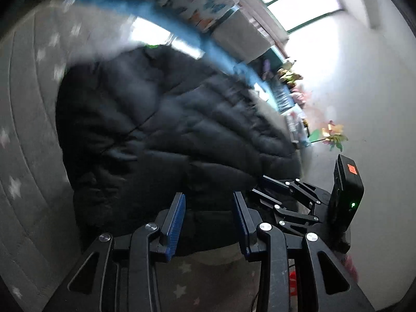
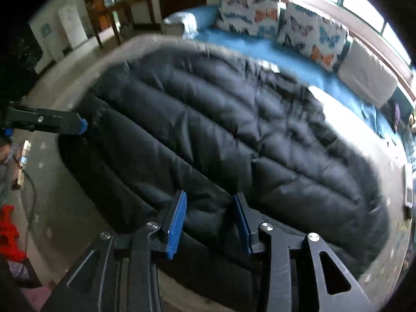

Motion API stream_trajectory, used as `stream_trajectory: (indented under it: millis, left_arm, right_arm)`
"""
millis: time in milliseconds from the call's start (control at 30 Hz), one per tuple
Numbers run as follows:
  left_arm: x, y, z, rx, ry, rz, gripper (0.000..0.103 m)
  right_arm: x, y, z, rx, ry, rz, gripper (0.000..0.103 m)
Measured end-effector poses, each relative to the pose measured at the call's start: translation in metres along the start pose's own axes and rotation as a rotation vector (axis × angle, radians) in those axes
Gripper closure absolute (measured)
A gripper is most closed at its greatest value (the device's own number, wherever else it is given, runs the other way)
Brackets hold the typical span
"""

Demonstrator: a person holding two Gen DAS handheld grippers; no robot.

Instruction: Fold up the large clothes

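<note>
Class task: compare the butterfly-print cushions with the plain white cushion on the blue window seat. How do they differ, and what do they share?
The butterfly-print cushions carry blue and orange butterflies; the plain white cushion has no print. The butterfly cushions sit nearer the dark door, the white one farther right along the window. All lean against the window ledge on the blue window seat.
</note>
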State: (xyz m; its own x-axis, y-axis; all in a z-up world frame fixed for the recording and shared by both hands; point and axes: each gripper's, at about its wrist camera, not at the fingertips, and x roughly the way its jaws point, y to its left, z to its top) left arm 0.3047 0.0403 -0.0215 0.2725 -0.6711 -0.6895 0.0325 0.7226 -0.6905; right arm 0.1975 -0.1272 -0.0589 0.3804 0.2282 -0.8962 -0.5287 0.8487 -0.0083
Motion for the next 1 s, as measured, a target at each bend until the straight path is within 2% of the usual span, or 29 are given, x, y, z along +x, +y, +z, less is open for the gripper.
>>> stream_trajectory:
  millis: [67, 100, 167, 233, 433, 533, 633, 700, 800, 900, 1000]
  left_arm:
    - [0.01, 0.022, -0.005, -0.102, 0.022, -0.06, 0.064]
    - [0.011, 0.03, -0.007, -0.125, 0.018, -0.078, 0.069]
    - [0.008, 0.035, -0.013, -0.136, 0.008, -0.094, 0.071]
    - [0.007, 0.036, -0.015, -0.132, 0.006, -0.098, 0.071]
    - [0.001, 0.039, -0.024, -0.126, 0.001, -0.104, 0.071]
    - [0.003, 0.033, -0.02, -0.124, -0.002, -0.1, 0.071]
    - [0.004, 0.031, -0.018, -0.122, 0.0, -0.095, 0.071]
    - [0.006, 0.029, -0.017, -0.118, -0.004, -0.09, 0.071]
    - [0.007, 0.026, -0.013, -0.112, -0.005, -0.087, 0.071]
    - [0.007, 0.027, -0.012, -0.121, -0.001, -0.096, 0.071]
    - [0.004, 0.018, -0.011, -0.099, -0.003, -0.071, 0.071]
  right_arm:
    - [0.014, 0.001, -0.002, 0.0, 0.014, -0.007, 0.061]
    - [0.015, 0.001, -0.002, 0.001, 0.012, -0.011, 0.061]
    - [0.005, 0.0, -0.001, 0.004, -0.003, -0.005, 0.061]
    - [-0.012, -0.011, -0.003, 0.03, -0.019, 0.015, 0.061]
    - [-0.047, -0.061, -0.031, 0.158, -0.025, -0.042, 0.061]
    - [-0.045, -0.085, -0.052, 0.203, 0.014, -0.075, 0.061]
    - [-0.027, -0.097, -0.072, 0.258, 0.048, -0.053, 0.061]
    - [-0.011, -0.103, -0.076, 0.276, 0.036, -0.034, 0.06]
    - [-0.01, -0.102, -0.074, 0.255, 0.027, -0.028, 0.061]
    - [-0.032, -0.112, -0.072, 0.275, 0.002, 0.016, 0.061]
    - [-0.055, -0.129, -0.061, 0.303, -0.082, -0.032, 0.061]
